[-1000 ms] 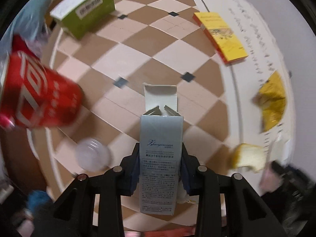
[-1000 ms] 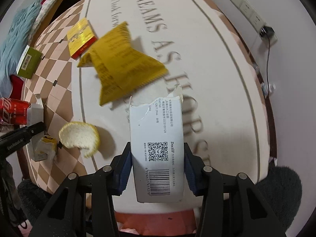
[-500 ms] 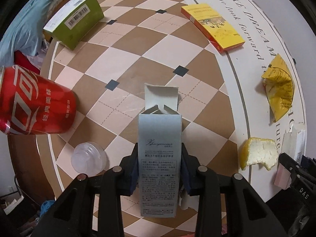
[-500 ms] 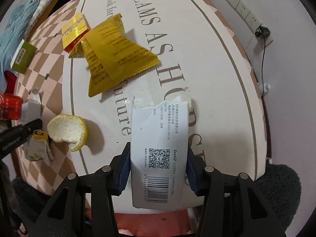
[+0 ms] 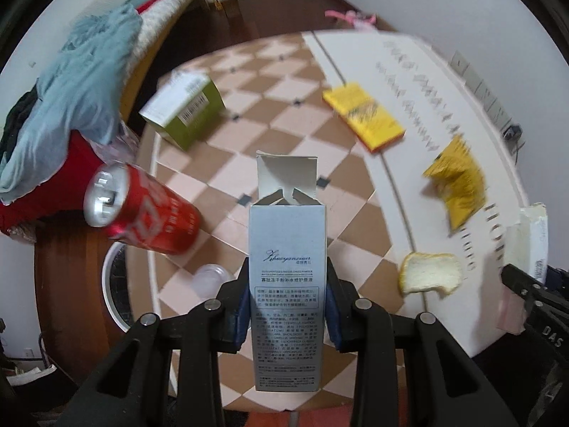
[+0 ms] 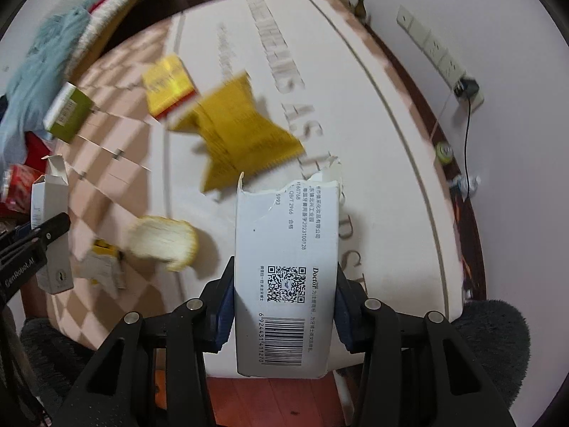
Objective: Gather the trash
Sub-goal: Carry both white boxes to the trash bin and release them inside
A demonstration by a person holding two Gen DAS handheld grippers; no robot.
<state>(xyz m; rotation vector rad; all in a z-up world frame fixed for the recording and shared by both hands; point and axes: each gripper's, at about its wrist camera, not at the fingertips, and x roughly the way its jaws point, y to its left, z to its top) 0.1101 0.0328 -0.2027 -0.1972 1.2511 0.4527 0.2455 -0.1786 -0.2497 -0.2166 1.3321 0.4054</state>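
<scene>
My left gripper (image 5: 287, 299) is shut on a tall silver-blue carton (image 5: 286, 267) with its top flap open, held above the table's near edge. My right gripper (image 6: 284, 302) is shut on a torn white box (image 6: 286, 270) with a barcode and QR code. On the table lie a red soda can (image 5: 142, 210) on its side, a clear plastic cap (image 5: 211, 279), a citrus peel (image 5: 430, 277), a yellow wrapper (image 5: 458, 185), a yellow flat box (image 5: 362, 115) and a green box (image 5: 183, 108). The peel (image 6: 163, 238) and wrapper (image 6: 238, 135) also show in the right wrist view.
The round table (image 5: 284, 114) has a checkered part and a white part with lettering. Clothes (image 5: 71, 82) are piled at the left. A white round bin rim (image 5: 110, 284) sits below the table's left edge. A crumpled small wrapper (image 6: 103, 267) lies near the peel. A power strip (image 6: 437, 49) hangs on the wall.
Both grippers have lifted and pulled back from the table with their boxes still held; the table objects look smaller and farther, and more of the room shows.
</scene>
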